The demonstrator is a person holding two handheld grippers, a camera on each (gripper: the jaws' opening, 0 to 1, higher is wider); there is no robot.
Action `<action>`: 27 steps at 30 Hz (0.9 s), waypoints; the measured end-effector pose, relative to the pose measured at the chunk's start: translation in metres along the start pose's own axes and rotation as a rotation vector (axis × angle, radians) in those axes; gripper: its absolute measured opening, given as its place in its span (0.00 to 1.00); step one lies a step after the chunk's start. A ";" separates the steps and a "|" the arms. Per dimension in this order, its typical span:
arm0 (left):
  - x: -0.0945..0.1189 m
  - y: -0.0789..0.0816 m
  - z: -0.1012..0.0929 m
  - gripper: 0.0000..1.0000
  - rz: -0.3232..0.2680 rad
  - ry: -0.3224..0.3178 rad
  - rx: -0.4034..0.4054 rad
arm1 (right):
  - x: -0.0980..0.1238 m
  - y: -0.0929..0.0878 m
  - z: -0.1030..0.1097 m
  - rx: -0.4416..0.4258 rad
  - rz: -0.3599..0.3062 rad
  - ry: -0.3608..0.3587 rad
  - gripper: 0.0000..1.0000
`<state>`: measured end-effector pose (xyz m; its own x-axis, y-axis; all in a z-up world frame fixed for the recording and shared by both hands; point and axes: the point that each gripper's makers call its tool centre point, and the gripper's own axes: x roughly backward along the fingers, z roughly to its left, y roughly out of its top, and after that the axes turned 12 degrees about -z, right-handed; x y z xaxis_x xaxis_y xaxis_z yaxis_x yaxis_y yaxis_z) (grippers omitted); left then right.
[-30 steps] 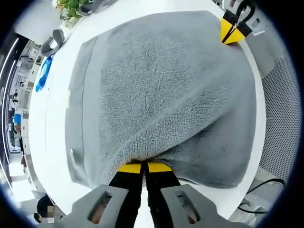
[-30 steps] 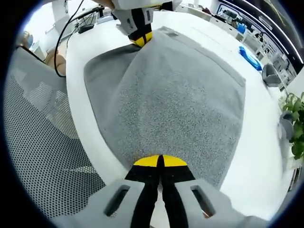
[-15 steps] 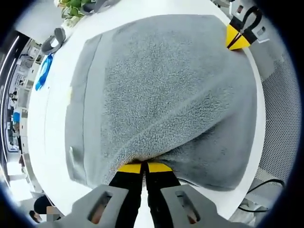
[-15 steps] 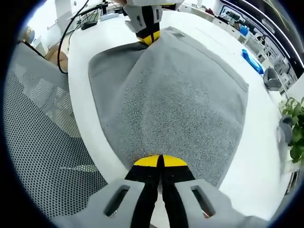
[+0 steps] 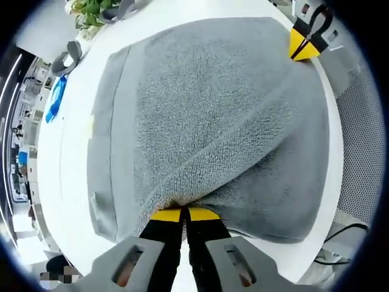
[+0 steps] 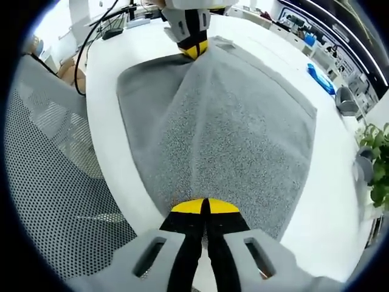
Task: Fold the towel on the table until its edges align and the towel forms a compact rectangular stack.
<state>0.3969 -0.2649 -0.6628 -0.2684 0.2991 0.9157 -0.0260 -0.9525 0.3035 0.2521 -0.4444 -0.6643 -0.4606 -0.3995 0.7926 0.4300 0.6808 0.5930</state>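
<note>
The grey towel point(image 5: 213, 121) lies spread on the white counter point(image 5: 67, 158), its near layer lifted in a ridge. The left tongs point(image 5: 185, 214) are clamped on one towel corner, and the right tongs point(image 6: 205, 207) are pinched on the other.

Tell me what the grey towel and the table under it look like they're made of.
The towel looks like terry cloth, likely cotton: a nubby looped pile with a flatter woven band along one edge. The table looks like a smooth white laminate or painted board, matte with a slight sheen; the exact material can't be told.
</note>
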 end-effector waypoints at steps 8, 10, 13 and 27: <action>-0.001 0.000 0.005 0.02 -0.018 0.007 0.007 | -0.003 0.005 0.001 0.029 -0.015 -0.003 0.00; -0.002 0.000 0.007 0.02 -0.016 0.008 0.004 | -0.004 0.006 0.000 0.002 -0.033 0.001 0.00; -0.002 0.000 0.009 0.02 -0.010 0.011 -0.003 | -0.004 0.007 0.000 -0.032 -0.053 0.006 0.00; -0.001 -0.001 0.009 0.01 0.004 0.096 -0.058 | -0.009 0.016 0.004 0.042 -0.130 0.034 0.00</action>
<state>0.4064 -0.2639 -0.6619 -0.3594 0.2912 0.8866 -0.0796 -0.9562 0.2818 0.2602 -0.4272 -0.6627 -0.4835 -0.5061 0.7142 0.3347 0.6470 0.6851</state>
